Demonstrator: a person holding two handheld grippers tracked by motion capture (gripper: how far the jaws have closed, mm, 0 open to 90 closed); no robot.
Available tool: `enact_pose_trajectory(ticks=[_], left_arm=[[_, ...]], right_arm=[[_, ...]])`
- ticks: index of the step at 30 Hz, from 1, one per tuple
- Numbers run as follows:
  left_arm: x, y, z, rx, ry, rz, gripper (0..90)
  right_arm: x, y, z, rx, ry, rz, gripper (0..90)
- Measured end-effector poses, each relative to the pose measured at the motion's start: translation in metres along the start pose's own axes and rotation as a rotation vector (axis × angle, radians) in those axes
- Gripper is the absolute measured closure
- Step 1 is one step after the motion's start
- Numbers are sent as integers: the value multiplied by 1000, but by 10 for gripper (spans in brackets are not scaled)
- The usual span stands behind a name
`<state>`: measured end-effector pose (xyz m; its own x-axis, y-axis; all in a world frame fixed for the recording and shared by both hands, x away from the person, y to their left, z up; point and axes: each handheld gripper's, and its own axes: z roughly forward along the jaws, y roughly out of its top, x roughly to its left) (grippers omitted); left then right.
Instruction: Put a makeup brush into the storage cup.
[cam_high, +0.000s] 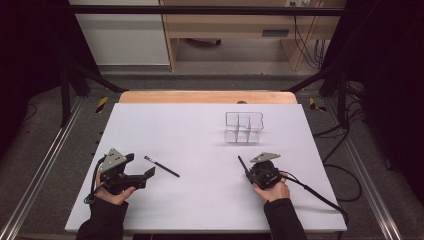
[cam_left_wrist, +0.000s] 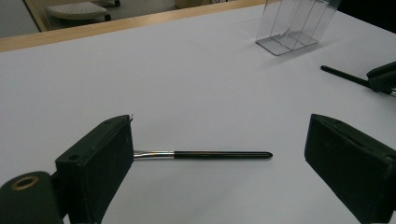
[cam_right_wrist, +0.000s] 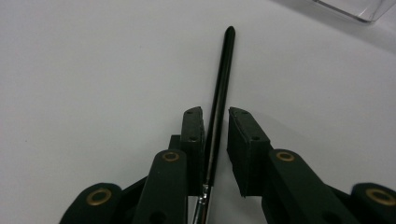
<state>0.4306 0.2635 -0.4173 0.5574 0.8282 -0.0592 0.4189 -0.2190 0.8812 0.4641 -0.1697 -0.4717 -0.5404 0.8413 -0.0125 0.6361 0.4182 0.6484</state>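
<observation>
Counting two brushes, one clear organizer (cam_high: 243, 127) | left gripper (cam_high: 142, 176) wide over brush (cam_high: 161, 166) | right gripper (cam_right_wrist: 215, 126) narrow, loosely flanking second brush (cam_right_wrist: 220, 88)

No lettering seems readable anywhere; the far shelves are too blurred.

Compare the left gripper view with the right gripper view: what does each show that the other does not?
Left gripper view: the left gripper has wide-open jaws flanking a black brush lying flat; a wooden table edge runs behind. Right gripper view: the right gripper close up, jaws narrowly apart around a second brush. Both: the white table, the clear divided organiser.
</observation>
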Motion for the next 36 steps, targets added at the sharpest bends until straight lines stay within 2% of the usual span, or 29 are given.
enact_pose_trajectory(ticks=[6,12,16,20,25,30,36], left_arm=[[0,0,0,3,0,4,71],[0,0,1,5,-1,6,71],[0,0,1,6,-2,6,71],[0,0,2,10,-4,6,71],[1,-1,2,11,-3,-2,71],[2,-1,3,17,-6,-1,69],[3,-1,2,17,-7,-6,67]], right_arm=[[1,1,0,8,19,20,827],[-1,2,-1,20,36,-17,839],[-1,2,-1,21,36,-22,833],[-2,3,-3,14,21,-29,705],[-8,11,-13,30,23,-32,638],[-7,22,-15,103,14,-42,571],[-4,36,-12,191,25,-63,541]])
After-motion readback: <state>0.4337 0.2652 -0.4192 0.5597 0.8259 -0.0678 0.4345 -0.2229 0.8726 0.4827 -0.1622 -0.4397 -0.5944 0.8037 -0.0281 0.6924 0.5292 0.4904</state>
